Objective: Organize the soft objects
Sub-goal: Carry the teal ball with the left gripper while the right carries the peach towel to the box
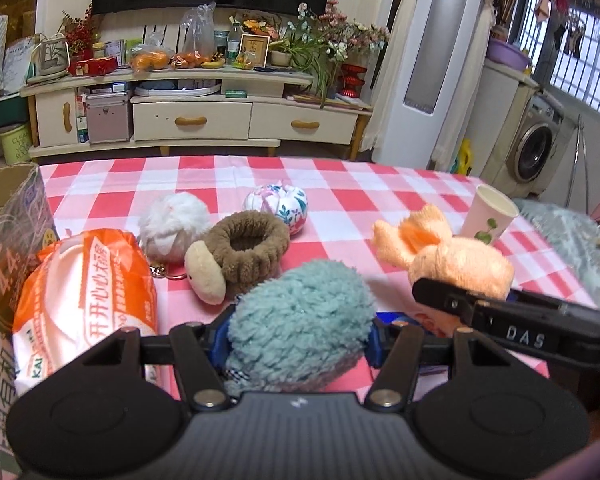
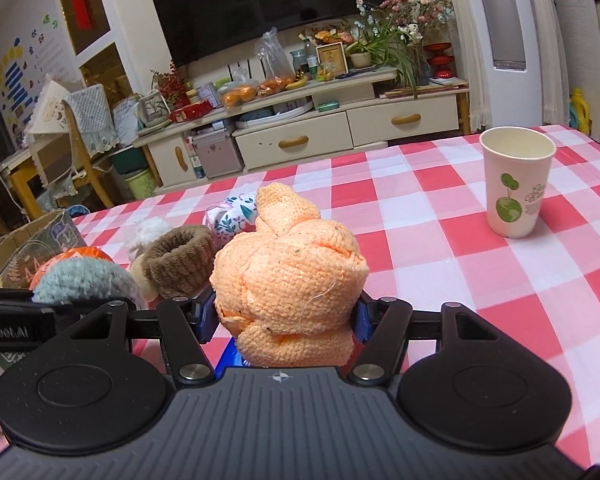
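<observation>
While both tools hang above the checked tablecloth [image 2: 440, 216], each of your two tongs carries one soft thing. Your left gripper [image 1: 300, 332] is clamped on a blue-grey fluffy toy [image 1: 300, 312], whose pile bulges out past the blue pads on either side. Your right gripper [image 2: 284, 316] is clamped on a knotted orange towel [image 2: 288, 276], which stands up between its pads; in the left wrist view the same towel [image 1: 452, 256] shows just right of the fluffy toy, with a black finger of the right gripper across its lower edge. Behind the two held pieces, on the cloth, lie a brown ring-shaped plush [image 1: 240, 256], a white pompom [image 1: 172, 220] touching it on the left, and a flowered fabric ball [image 1: 276, 202] just beyond. An orange-printed packet [image 1: 84, 304] leans against a cardboard box [image 1: 8, 216] at the left edge. A paper cup [image 2: 516, 184] stands upright, well apart, to the right.
</observation>
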Available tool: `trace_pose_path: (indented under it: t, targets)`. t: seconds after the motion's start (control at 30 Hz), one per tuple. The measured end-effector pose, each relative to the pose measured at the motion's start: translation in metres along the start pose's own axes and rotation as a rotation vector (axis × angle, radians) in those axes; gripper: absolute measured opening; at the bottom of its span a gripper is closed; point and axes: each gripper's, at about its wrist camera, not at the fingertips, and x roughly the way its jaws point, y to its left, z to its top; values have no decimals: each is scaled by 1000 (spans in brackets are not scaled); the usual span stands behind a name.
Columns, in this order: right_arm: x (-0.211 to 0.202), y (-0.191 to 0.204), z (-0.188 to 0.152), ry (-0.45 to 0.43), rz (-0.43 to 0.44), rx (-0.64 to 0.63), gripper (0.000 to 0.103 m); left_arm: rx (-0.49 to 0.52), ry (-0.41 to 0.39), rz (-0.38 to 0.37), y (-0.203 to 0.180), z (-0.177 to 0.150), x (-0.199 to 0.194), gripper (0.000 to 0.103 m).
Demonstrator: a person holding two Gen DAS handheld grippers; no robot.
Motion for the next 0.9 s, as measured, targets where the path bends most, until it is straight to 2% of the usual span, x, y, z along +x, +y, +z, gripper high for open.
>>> trace_pose_path:
  t: [0.17, 0.5, 0.73, 0.9]
  targets:
    - [-9, 5, -5, -13, -11, 12, 77, -16, -23, -27, 6, 1, -15, 60]
    - [-17, 26, -6, -13, 21, -26, 77, -66, -96, -53, 31, 7, -47, 60]
    - [-19, 56, 2, -33, 85, -94, 77, -113, -166, -57, 53, 13, -73, 60]
    - [-21, 86, 4, -30, 187, -151, 77, -165, -223, -39, 79, 18, -93, 60]
